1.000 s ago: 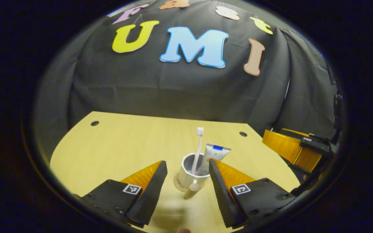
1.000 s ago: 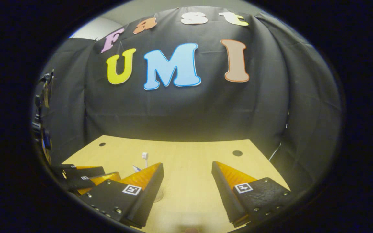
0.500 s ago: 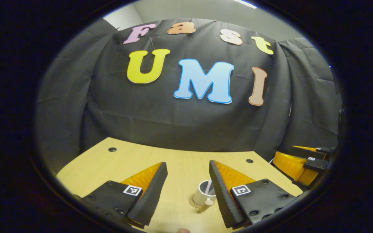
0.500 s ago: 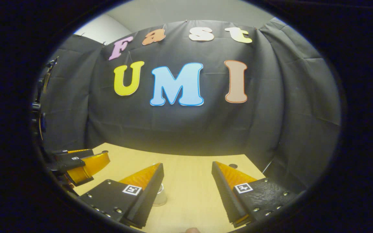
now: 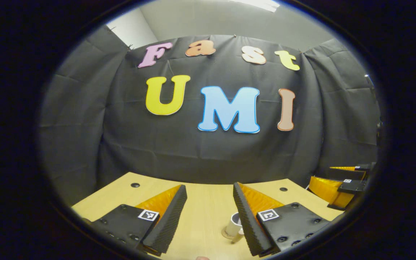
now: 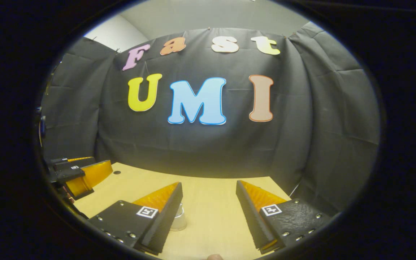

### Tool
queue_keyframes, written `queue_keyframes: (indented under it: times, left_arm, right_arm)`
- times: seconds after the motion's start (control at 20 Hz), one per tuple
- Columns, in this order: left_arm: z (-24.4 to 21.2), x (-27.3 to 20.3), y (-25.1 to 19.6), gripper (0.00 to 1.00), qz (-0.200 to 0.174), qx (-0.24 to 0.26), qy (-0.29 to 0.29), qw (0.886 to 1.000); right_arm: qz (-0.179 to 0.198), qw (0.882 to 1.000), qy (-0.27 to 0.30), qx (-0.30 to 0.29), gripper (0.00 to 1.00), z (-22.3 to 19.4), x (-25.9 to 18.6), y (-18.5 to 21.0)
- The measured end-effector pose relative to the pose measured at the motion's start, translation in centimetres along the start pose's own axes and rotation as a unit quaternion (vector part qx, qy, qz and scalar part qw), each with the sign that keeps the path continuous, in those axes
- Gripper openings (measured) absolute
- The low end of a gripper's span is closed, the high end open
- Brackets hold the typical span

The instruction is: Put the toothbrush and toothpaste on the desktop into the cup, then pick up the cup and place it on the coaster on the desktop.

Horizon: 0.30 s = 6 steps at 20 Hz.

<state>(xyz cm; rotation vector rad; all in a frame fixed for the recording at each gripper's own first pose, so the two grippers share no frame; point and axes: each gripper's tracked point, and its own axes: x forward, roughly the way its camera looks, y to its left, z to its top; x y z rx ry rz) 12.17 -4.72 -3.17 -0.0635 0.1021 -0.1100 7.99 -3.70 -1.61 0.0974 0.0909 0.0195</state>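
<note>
In the left gripper view the white cup stands low on the wooden desktop, on a tan coaster whose edge shows at its base. My left gripper is open and empty, and its right finger covers the cup's right side and whatever is in it. My right gripper is also open and empty. Its left finger hides most of the cup. Each gripper stands back from the cup and apart from it.
The right gripper appears off the desk's right edge in the left gripper view. The left gripper appears at the far left of the right gripper view. Small dark holes mark the desktop's far corners. The black cloth wall rises behind.
Both grippers have drawn back and tilted upward. The cup with toothbrush and toothpaste dropped low in the left gripper view and slid behind the right finger. Both stayed open.
</note>
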Motion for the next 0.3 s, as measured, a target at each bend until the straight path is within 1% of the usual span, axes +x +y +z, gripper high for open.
queue_keyframes:
  times: [0.3]
  left_arm:
    - [1.2,-1.5,0.2,0.85,0.014,-0.010,-0.014,1.000]
  right_arm:
    - [0.000,1.000,-0.016,-0.003,0.88,1.3,-0.6,-0.7]
